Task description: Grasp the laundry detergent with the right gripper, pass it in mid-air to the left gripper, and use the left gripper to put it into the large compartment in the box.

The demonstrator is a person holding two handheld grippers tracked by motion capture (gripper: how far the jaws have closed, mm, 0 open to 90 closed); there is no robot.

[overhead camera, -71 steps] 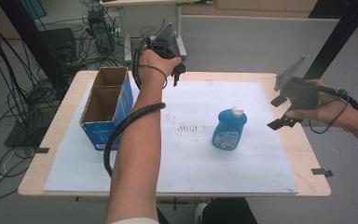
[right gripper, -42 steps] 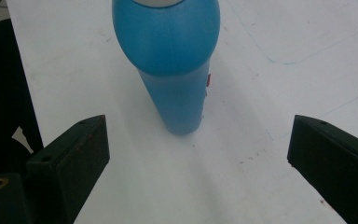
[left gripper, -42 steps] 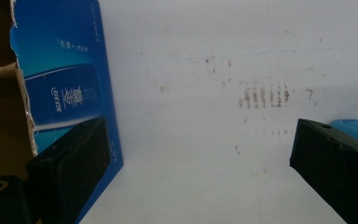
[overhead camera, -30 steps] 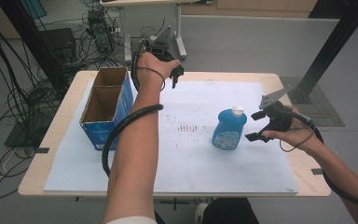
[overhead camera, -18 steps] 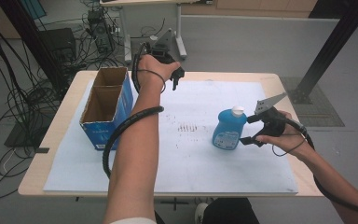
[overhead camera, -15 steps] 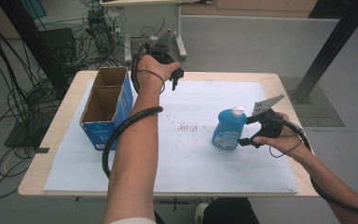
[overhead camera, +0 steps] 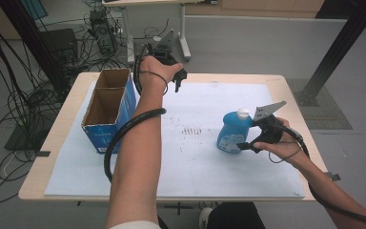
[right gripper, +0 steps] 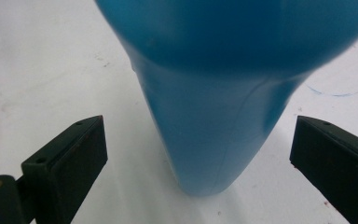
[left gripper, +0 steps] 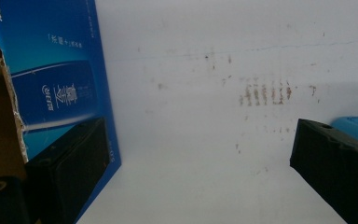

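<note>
Spread wide, the right gripper [overhead camera: 246, 135] sits level with the blue plastic detergent bottle with a white cap [overhead camera: 233, 132], one black jaw on either side of its body and neither one touching it. In the right gripper view the bottle [right gripper: 223, 102] stands upright between the jaws with clear gaps on both sides. It rests on the white paper sheet [overhead camera: 200, 162] that covers the light wooden table [overhead camera: 52, 143], right of the middle. Farther off, the left gripper [overhead camera: 178, 81] is held over the table's far edge, its jaws also wide apart and holding nothing. Just left of that forearm stands an open blue cardboard box with a brown inside [overhead camera: 106, 112], upright on the sheet.
</note>
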